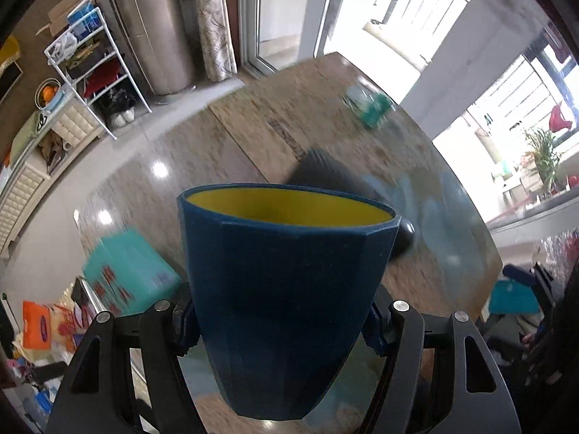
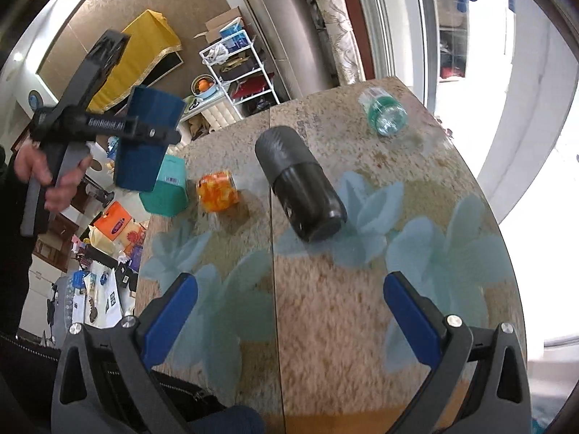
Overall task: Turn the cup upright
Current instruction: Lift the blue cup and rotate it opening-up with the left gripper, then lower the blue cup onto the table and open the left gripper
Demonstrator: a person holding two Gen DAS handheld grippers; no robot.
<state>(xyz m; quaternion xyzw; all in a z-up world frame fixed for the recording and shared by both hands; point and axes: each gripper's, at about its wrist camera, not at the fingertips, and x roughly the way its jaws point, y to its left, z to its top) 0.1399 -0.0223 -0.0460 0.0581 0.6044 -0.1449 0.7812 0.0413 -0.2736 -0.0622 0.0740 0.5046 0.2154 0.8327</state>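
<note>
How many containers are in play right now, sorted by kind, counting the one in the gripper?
Cups: 1, the blue cup held by the left gripper
Dark flasks lying down: 1
Orange jars: 1
Clear green bottles: 1
Teal boxes: 1
Total: 5

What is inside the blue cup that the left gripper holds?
The blue cup, gripped by the left gripper, shows only a yellow inner wall in the left wrist view; nothing sticks out. Its front wall covers the bottom, so small contents cannot be excluded.
</note>
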